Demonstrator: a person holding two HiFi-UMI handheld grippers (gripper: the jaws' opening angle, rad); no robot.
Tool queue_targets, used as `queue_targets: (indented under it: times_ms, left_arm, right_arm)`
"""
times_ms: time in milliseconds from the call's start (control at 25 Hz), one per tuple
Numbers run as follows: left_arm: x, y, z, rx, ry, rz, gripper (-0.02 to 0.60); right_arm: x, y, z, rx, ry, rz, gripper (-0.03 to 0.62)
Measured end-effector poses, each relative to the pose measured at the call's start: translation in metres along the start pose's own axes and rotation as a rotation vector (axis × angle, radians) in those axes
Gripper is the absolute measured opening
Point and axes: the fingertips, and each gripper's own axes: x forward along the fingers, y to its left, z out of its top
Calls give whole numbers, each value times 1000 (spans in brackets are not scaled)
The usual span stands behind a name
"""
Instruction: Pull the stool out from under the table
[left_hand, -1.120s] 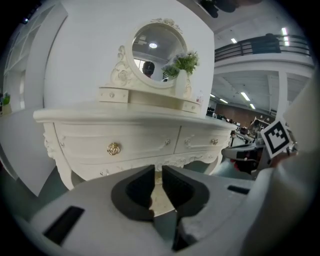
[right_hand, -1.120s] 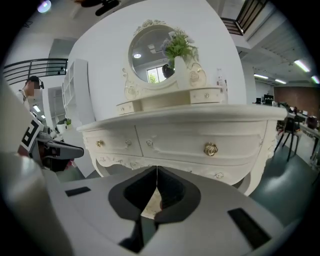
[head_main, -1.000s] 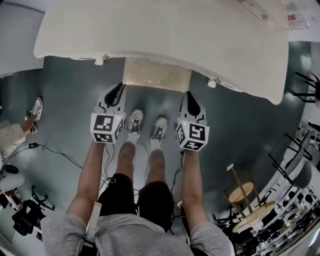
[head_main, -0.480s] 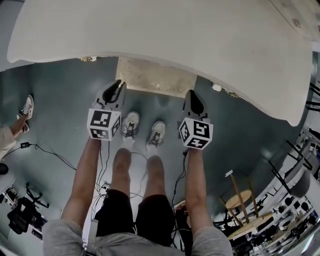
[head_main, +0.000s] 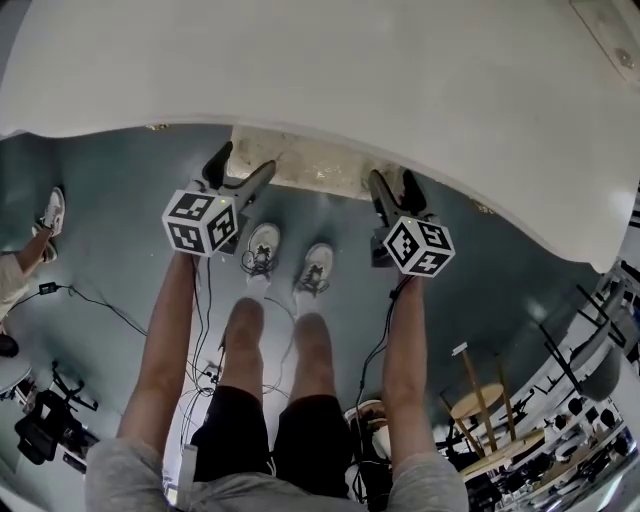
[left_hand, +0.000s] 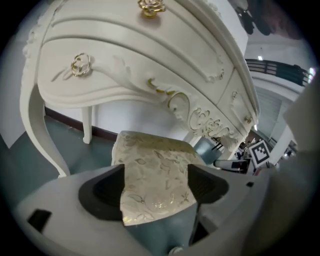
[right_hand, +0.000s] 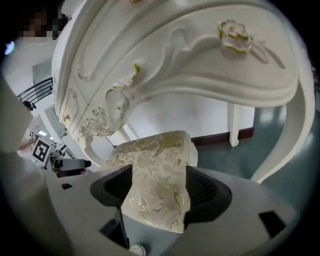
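The stool (head_main: 310, 165) has a cream cushion with a gold leaf pattern, and only its front strip shows from under the white carved table (head_main: 350, 70). My left gripper (head_main: 238, 165) is at the stool's front left corner. Its jaws are opening, and the cushion corner (left_hand: 155, 170) lies between them. My right gripper (head_main: 395, 188) is at the front right corner, its jaws also opening around the cushion (right_hand: 155, 170). The pads do not visibly press on the cushion. The table's drawer fronts (left_hand: 125, 65) hang above the stool in both gripper views.
The person's shoes (head_main: 265, 245) stand just behind the stool on the grey-green floor. Curved table legs (left_hand: 42, 135) (right_hand: 295, 135) flank the stool. A second person's shoe (head_main: 52, 210) and cables (head_main: 100, 300) lie left. A wooden stool (head_main: 480, 395) and equipment stand at lower right.
Both grippers have moved forward to the stool's front corners, and their jaws have gone from shut to spread. The head view has shifted toward the table.
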Motion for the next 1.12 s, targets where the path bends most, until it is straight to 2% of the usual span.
queue_targets:
  times_ms: [80, 200, 360, 680, 800, 880, 1120]
  left_arm:
    - [5, 8, -1, -47, 13, -20, 396]
    - [14, 19, -3, -91, 30, -33, 419]
    - [26, 33, -7, -102, 56, -18, 426]
    - [49, 52, -19, -169, 95, -11, 426]
    - [52, 55, -21, -166, 109, -16, 426]
    - [53, 54, -23, -135, 115, -11, 426]
    - [56, 58, -27, -115, 142, 14, 437]
  right_arm:
    - [8, -4, -3, 17, 22, 25, 361]
    - [22, -12, -8, 46, 56, 40, 390]
    - [37, -26, -10, 83, 93, 33, 405]
    - [57, -34, -18, 187, 138, 90, 414]
    - [60, -38, -28, 234, 165, 124, 414]
    - [61, -53, -39, 260, 175, 125, 414]
    - [61, -56, -43, 260, 171, 123, 414]
